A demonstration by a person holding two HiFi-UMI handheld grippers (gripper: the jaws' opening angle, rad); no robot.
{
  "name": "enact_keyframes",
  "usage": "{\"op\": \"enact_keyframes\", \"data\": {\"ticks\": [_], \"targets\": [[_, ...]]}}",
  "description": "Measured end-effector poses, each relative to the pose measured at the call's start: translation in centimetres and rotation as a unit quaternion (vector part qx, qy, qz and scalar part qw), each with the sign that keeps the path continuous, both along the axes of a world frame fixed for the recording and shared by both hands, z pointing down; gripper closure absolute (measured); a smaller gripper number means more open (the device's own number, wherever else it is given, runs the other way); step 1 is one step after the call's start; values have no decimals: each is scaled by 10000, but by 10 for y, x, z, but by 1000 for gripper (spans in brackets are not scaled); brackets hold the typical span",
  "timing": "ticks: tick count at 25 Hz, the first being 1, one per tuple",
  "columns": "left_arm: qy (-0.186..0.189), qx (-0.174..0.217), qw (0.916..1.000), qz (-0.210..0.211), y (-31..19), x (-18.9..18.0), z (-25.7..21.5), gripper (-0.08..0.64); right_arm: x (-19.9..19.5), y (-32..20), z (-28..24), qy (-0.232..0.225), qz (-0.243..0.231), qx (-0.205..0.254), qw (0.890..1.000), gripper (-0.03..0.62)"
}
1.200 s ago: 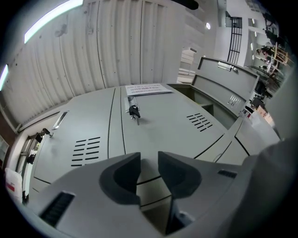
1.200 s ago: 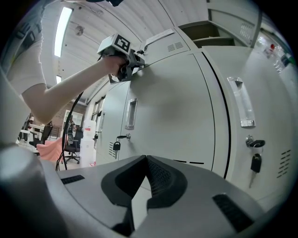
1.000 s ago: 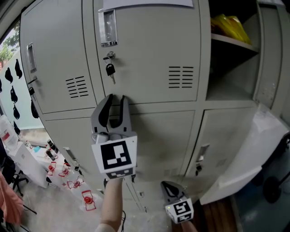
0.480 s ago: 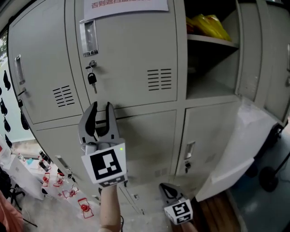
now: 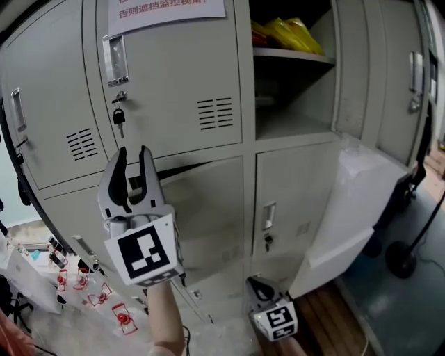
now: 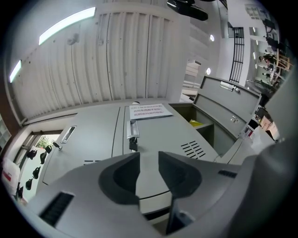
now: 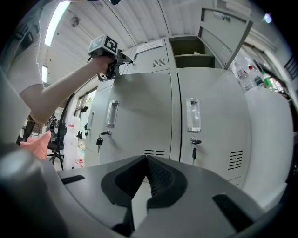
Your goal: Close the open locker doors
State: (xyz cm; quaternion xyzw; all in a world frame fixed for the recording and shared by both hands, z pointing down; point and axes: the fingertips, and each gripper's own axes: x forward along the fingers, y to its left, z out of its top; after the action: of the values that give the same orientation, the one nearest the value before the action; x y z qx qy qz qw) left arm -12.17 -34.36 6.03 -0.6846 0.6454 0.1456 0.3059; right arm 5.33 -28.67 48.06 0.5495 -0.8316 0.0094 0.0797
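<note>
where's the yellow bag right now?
Head view, upper right of centre: the yellow bag lies on the shelf of the open upper locker, right of the paper notice.

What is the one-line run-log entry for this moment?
left gripper: open, empty, raised before ajar middle door | right gripper: shut, empty, low | upper-right door: swung wide open | task: doors not yet closed

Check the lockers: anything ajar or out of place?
The upper right locker stands wide open, its door swung out, yellow bags inside. The middle door beside the left gripper sits ajar, a dark gap along its top.
</note>
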Motion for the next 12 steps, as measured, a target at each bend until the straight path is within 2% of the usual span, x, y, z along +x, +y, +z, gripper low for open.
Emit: {"op": "enact_keyframes", "data": {"ticks": [5,9,12], "targets": [[225,356,9989,202,36,5,-5,449,1,14,1,59,17,-27,10000,588],[7,198,9973,709,40,26,1,451,-6,22,-4,74,-88,25,9999,588],[-131,-99,9971,750,22,38,18,451,-12,27,-3,137,-158,36,9998,588]]}}
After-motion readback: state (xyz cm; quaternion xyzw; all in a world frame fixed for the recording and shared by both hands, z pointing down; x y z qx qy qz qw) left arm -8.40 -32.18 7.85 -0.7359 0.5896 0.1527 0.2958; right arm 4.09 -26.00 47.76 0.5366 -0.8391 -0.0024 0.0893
